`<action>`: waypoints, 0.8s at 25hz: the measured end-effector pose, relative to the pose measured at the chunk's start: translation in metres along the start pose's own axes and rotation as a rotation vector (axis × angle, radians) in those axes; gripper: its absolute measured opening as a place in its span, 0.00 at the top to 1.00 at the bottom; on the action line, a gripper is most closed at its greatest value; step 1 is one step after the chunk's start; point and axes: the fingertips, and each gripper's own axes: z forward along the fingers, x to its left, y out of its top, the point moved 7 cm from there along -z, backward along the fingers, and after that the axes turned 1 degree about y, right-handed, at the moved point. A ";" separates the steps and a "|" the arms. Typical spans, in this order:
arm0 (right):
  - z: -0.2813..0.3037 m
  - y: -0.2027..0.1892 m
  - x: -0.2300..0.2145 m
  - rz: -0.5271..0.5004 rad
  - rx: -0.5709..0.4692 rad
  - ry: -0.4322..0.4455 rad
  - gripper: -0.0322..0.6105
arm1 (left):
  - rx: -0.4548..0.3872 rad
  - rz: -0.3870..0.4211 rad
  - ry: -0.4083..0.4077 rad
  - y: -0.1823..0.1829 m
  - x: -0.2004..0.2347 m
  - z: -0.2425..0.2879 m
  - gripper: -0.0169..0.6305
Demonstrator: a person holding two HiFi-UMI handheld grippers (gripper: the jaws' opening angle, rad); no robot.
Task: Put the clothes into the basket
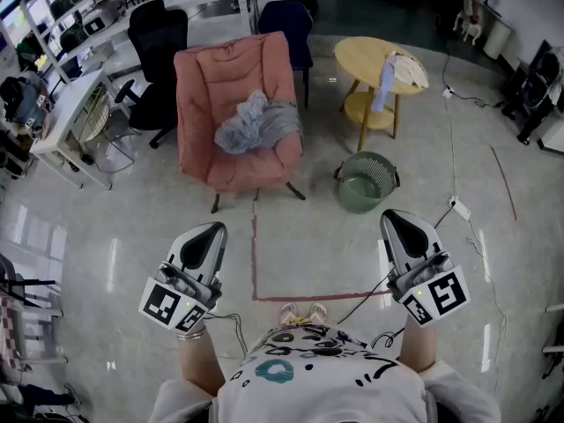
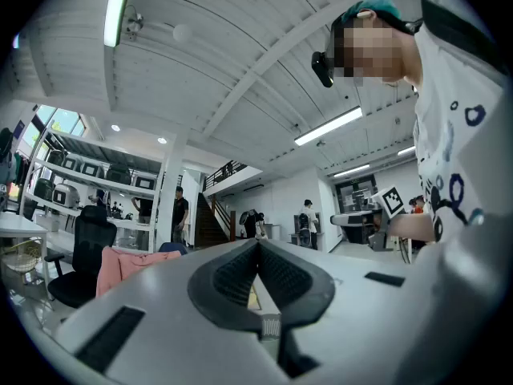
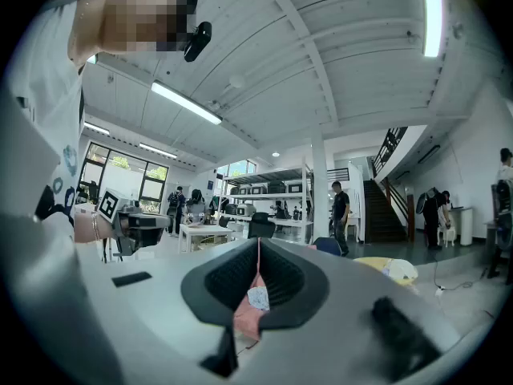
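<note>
Grey clothes (image 1: 256,122) lie bunched on the seat of a pink armchair (image 1: 225,69) at the far middle of the head view. A green round basket (image 1: 366,181) stands on the floor to the chair's right. More light clothes (image 1: 397,67) hang over a yellow round table (image 1: 374,55) behind the basket. My left gripper (image 1: 211,227) and right gripper (image 1: 394,216) are held level in front of the person, well short of chair and basket. Both have their jaws together with nothing between them, as the left gripper view (image 2: 258,243) and the right gripper view (image 3: 258,243) show.
A red tape line (image 1: 256,271) marks the floor between the grippers. Black office chairs (image 1: 159,51) and white desks (image 1: 79,104) stand at the left. Cables (image 1: 458,210) run across the floor at the right. People stand far off near shelves (image 2: 180,211).
</note>
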 end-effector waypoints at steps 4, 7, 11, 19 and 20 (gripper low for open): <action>0.002 0.000 0.000 -0.003 -0.003 0.003 0.90 | 0.002 0.003 -0.003 0.001 0.001 0.001 0.97; 0.005 0.001 0.001 -0.004 -0.005 0.009 0.90 | 0.004 0.007 -0.006 0.002 0.001 0.001 0.97; 0.006 0.001 0.005 0.001 -0.012 0.019 0.90 | 0.006 0.003 0.000 0.002 0.001 -0.004 0.97; 0.022 -0.001 0.020 -0.009 -0.034 0.077 0.90 | 0.036 0.001 0.016 -0.005 0.011 -0.014 0.97; 0.028 -0.003 0.022 -0.018 -0.020 0.078 0.90 | 0.048 0.009 0.018 -0.006 0.014 -0.014 0.97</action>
